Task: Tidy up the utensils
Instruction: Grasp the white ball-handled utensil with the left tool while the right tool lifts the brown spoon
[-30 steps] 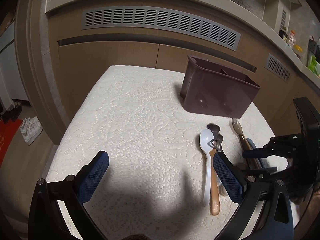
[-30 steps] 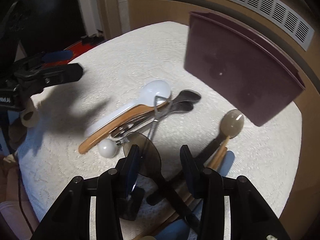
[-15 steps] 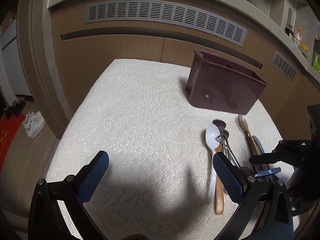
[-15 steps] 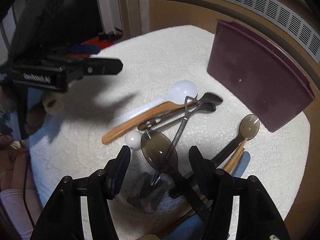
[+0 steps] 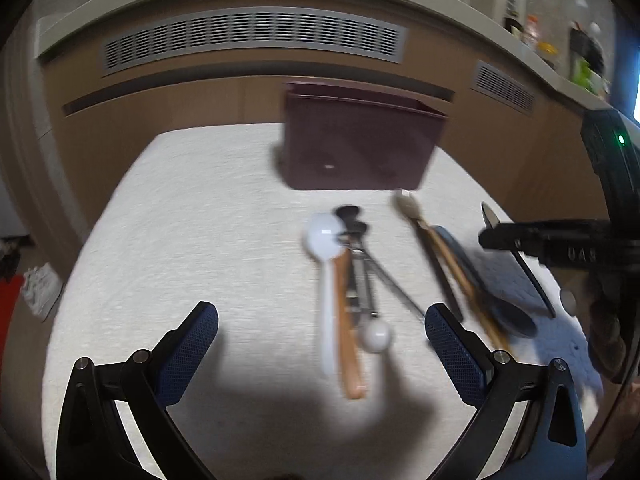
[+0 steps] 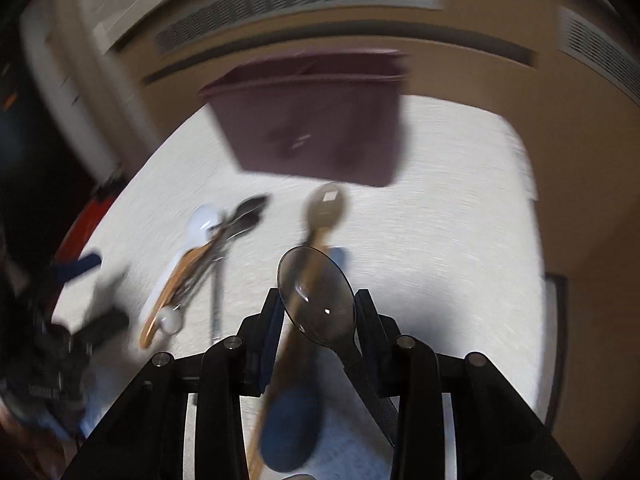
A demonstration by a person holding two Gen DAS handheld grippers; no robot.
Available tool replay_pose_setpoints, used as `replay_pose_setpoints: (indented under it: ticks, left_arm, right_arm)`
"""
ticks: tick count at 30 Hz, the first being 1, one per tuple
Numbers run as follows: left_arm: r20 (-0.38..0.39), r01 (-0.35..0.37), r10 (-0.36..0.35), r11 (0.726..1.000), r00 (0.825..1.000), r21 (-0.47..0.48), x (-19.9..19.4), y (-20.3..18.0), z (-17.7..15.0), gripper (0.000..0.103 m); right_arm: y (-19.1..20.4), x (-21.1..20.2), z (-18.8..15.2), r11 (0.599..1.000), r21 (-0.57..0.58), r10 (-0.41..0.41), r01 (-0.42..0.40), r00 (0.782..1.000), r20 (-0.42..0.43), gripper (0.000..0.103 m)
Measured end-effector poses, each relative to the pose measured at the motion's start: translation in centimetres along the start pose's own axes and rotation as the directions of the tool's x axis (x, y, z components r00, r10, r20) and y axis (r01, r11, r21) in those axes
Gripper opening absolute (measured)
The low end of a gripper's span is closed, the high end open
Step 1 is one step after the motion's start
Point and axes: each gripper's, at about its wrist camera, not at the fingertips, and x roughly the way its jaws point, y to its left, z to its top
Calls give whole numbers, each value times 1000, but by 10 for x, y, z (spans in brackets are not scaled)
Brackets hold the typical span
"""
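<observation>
My right gripper [image 6: 316,312] is shut on a smoky translucent spoon [image 6: 316,296] and holds it above the white cloth; that spoon shows edge-on in the left wrist view [image 5: 516,256]. The maroon utensil holder [image 6: 316,128] stands ahead, also in the left wrist view [image 5: 356,140]. My left gripper [image 5: 320,332] is open and empty, over a pile with a white spoon [image 5: 326,264], a wooden-handled utensil [image 5: 348,336] and metal utensils [image 5: 360,264]. A second smoky spoon [image 6: 324,208] and a blue utensil [image 6: 292,428] lie below my right gripper.
The white lace cloth [image 5: 180,220] covers a small table with edges close on all sides. Wooden cabinets with vent grilles [image 5: 248,36] stand behind the table. A small white ball [image 5: 376,336] lies in the pile.
My right gripper has shut on the smoky spoon, lifted it and swung to face the holder. My left gripper has moved right and lower, over the pile. Both views are motion-blurred.
</observation>
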Motion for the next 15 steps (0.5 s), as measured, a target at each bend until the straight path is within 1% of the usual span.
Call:
replay_pose_setpoints:
  ticks: [1,2,4,5,7,9,11,14,15]
  left_arm:
    - [-4,-5,5,1000,1000,24,2,-9,0,85]
    - [-12,-12,13,999,1000,36,3,-15,0,66]
    - [-43,8,-7,999,999,33,10,-23,-1,48]
    - [-60,11,-9,999,998,33,13,-25,-2,45]
    - [-76,1,2,999,997,44,16,-30,-5,44]
    - [-77,-1,6,998,997,57,16,-34,-7,41]
    - [-78,-5,10,997,997,74,18,-36,-6,28]
    - [-101,-22,30,997,994,80,28,-37,-6,27]
    - [-92,-35,43,996,995,86,29,-38,-6,27]
  right_arm:
    - [-9,-6,-4,999,50,-2,1,1000,20,33]
    - [-15,-10,-8,996,83,-11,8,999,34,33]
    - [-22,-19,-17,991,128,-53,44,996,65,33]
    - [-21,-21,-21,989,139,-57,47,996,73,33]
    - [-26,-23,-27,984,178,-35,20,996,83,33]
    - [-30,-26,-34,981,195,-32,13,995,96,33]
    - [-30,-26,-38,980,197,-47,25,993,109,33]
    - [-28,-24,-43,980,197,-57,34,992,112,33]
    - [-26,-24,-45,980,193,-66,43,991,115,33]
